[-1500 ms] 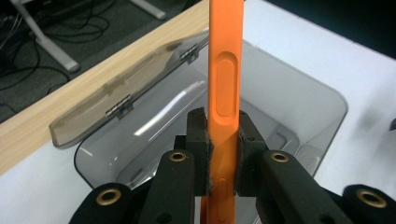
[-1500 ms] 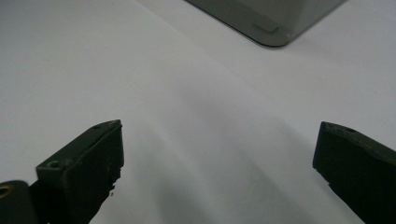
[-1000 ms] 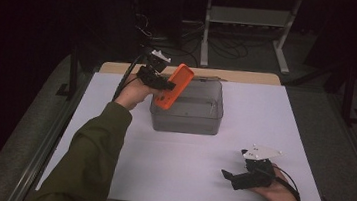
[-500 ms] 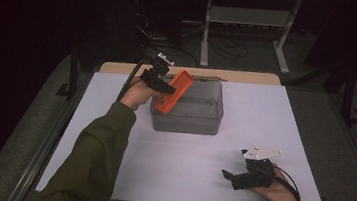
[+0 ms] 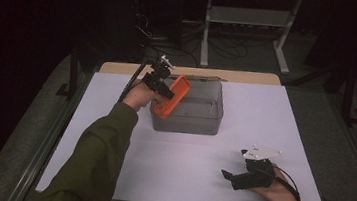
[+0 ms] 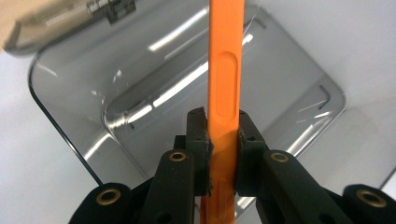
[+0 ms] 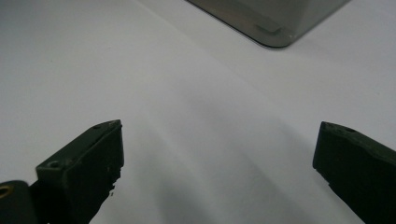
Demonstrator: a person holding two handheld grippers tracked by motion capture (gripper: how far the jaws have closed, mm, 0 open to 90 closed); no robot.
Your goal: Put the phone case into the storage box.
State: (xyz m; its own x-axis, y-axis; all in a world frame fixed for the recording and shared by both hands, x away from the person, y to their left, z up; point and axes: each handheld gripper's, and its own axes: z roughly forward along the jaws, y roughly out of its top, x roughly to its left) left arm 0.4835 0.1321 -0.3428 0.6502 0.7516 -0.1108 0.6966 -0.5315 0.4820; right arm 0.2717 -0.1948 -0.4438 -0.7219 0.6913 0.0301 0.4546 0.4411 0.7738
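Left tongs (image 5: 165,90) clamped on the edge of an orange phone case (image 5: 173,97); pads pressing both sides of it in the left gripper view (image 6: 224,140); case tilted, held over the left rim of a clear grey bin (image 5: 200,114), lower end at the bin's near-left corner; bin sits mid-tabletop (image 5: 265,119) toward the far edge; right tongs (image 5: 229,176) well apart from the bin, low by the near-right of the tabletop, jaws wide apart with nothing between them (image 7: 215,172); bin corner visible beyond them (image 7: 273,23).
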